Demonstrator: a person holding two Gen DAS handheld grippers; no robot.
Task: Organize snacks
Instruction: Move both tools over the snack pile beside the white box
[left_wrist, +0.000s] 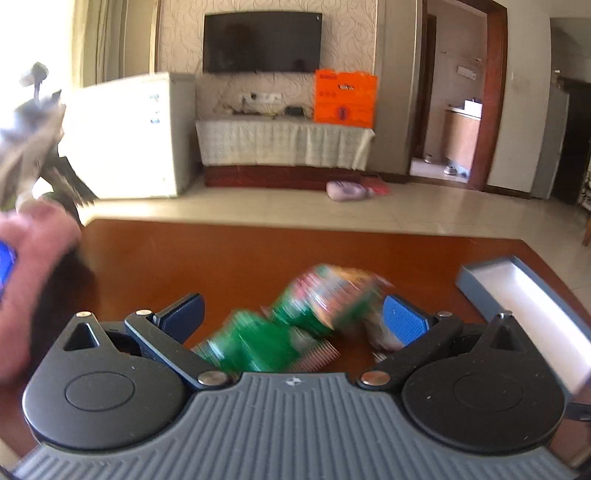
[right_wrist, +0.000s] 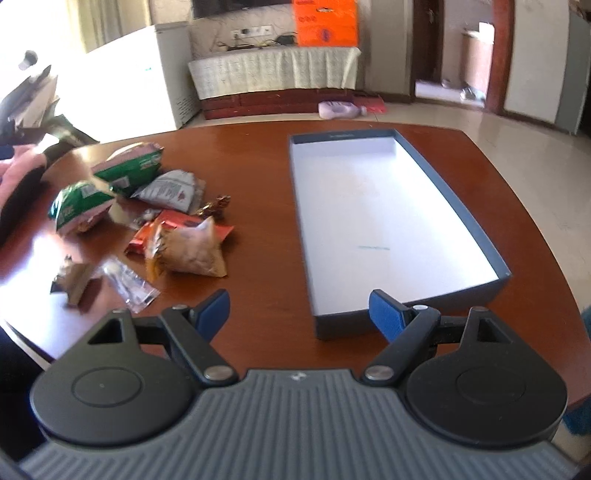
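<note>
Both grippers stand with jaws apart over the wooden table (right_wrist: 258, 155): the left gripper (left_wrist: 295, 317) above blurred green snack packets (left_wrist: 291, 325) at lower centre, the right gripper (right_wrist: 299, 314) near the grey tray (right_wrist: 413, 306), snacks (right_wrist: 140, 206) piled centre-left.

orange poster on the wall beside the television (left_wrist: 345, 96): dark print and a small logo, too blurred to read.
green snack packets on the brown wooden table (right_wrist: 127, 168): white lettering, smeared, unreadable.
grey-and-white foil packet (right_wrist: 170, 190): red and dark print, no word legible.
white chest freezer (left_wrist: 147, 122): small blue stickers, unreadable.
grey ribbed gripper body (left_wrist: 291, 381): small emblem, no letters.
</note>
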